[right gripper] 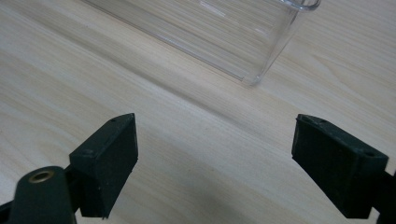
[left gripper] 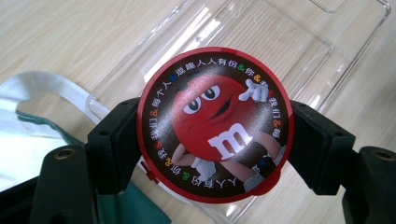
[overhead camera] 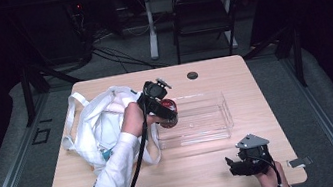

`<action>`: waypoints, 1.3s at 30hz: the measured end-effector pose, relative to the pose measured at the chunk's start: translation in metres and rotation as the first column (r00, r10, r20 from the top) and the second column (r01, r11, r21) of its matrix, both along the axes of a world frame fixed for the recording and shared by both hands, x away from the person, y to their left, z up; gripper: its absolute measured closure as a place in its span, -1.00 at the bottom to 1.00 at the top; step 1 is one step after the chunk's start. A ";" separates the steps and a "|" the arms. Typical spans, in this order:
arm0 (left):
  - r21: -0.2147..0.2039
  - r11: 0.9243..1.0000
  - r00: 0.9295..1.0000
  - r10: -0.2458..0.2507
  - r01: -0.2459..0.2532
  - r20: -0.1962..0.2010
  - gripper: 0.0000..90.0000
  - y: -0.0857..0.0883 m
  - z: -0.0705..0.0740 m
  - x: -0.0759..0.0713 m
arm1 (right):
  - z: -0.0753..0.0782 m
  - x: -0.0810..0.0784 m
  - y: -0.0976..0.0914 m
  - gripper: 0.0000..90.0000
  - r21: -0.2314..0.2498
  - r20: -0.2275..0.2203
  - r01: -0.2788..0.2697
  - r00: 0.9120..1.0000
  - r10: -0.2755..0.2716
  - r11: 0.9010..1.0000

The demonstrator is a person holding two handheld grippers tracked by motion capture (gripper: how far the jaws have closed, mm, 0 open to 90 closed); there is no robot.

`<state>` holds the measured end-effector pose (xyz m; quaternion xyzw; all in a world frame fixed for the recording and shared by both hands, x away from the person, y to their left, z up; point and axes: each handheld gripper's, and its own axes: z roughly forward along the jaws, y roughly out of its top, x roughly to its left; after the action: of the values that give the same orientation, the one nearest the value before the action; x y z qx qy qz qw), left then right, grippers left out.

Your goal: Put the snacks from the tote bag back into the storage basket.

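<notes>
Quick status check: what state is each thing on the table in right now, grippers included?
Left gripper: shut on the red round tin.
Red round tin: lid on, held over the clear tray's left end.
Clear tray: upright, looks empty.
White bag: crumpled, mouth open.
Right gripper: open, holding nothing.

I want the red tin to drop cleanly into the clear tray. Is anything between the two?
Nothing visible. The left gripper holds the red tin above the clear tray, near its left end; the tray floor below looks bare.

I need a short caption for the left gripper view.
Left gripper shut on a round red candy tin above the clear plastic tray.
</notes>
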<state>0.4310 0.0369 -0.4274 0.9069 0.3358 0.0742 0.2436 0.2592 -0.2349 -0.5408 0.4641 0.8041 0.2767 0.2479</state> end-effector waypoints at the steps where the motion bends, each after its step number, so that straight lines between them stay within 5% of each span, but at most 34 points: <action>1: 0.000 1.000 1.000 -0.006 0.006 -0.002 -0.41 0.000 -0.001 0.000 | 0.000 0.000 0.000 -0.69 0.001 0.001 0.000 1.000 0.000 1.000; 20: 0.024 1.000 0.999 0.013 -0.012 -0.044 -0.41 -0.003 -0.041 -0.005 | -0.001 0.000 0.001 -0.69 0.012 0.007 -0.002 1.000 0.002 1.000; 39: 0.063 0.998 0.997 0.009 -0.004 -0.081 -0.41 -0.007 -0.063 -0.004 | -0.001 0.000 0.001 -0.69 0.013 0.004 -0.003 1.000 0.003 1.000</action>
<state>0.4265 0.0299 -0.4900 0.9152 0.3460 0.0486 0.2009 0.2595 -0.2339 -0.5416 0.4640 0.8026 0.2830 0.2459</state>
